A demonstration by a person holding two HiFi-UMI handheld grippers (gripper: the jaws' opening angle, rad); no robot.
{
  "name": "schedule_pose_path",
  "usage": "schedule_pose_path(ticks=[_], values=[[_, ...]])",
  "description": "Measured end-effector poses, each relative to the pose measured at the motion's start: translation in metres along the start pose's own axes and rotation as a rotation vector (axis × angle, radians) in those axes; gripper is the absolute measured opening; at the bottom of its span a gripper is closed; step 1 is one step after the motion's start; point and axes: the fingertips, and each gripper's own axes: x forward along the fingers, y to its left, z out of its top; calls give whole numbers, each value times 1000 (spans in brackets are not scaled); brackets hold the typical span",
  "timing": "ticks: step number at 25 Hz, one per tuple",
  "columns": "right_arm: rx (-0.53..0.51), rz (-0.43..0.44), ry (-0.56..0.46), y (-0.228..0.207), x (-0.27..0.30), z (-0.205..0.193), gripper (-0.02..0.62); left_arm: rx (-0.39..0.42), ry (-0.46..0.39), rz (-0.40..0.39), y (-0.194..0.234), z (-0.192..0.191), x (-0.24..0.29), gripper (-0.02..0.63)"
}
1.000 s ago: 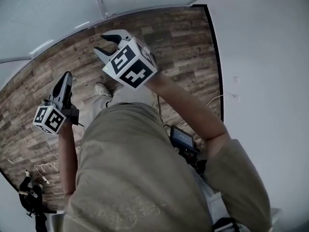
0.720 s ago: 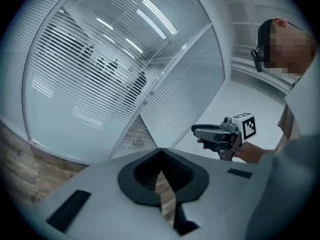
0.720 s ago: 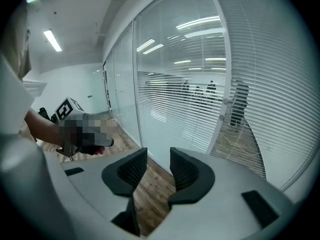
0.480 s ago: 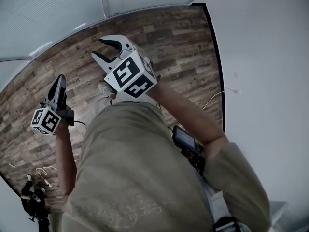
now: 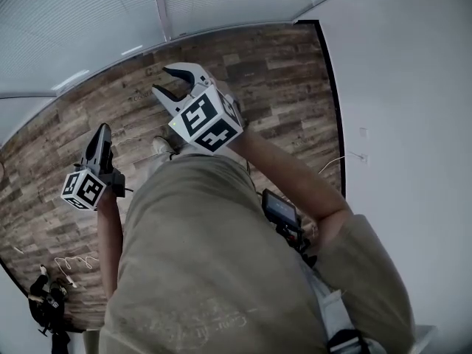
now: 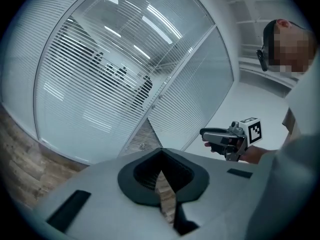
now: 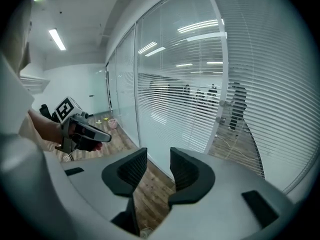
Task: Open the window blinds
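A person stands on a wood-plank floor point(image 5: 258, 72) facing a glass partition covered by the window blinds point(image 7: 180, 109), which hang lowered, their thin horizontal slats running the full height of the panes. Both hands are raised toward the glass but well short of it. The left claw point(image 5: 102, 133) has its tips pressed together with nothing between them. The right claw point(image 5: 162, 78), held higher and further forward, is spread fairly wide and is also empty. No wand or cord for the blinds can be made out in any view, so the likeliest trouble is a claw closing on the slats themselves, which look flimsy enough to bend or kink under a pinch. The left claw would also need to spread before it could take hold of anything. Loose cables point(image 5: 70, 258) lie on the floor behind the person and could snag a foot on a backward step. A white frame post point(image 5: 161, 6) divides the panes, a plain white wall point(image 5: 413, 87) closes the room on the person's right, and dim figures show through the slats beyond the glass.
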Motion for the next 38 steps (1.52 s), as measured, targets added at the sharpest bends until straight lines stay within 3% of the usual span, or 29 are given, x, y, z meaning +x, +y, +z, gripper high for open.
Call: schedule_pose_path(ticks=[13, 38], values=[[-57, 40, 47, 22, 9, 22, 147, -5, -87, 48, 10, 20, -27, 14], [-105, 30, 77, 23, 25, 19, 147, -28, -103, 74, 28, 16, -35, 14]])
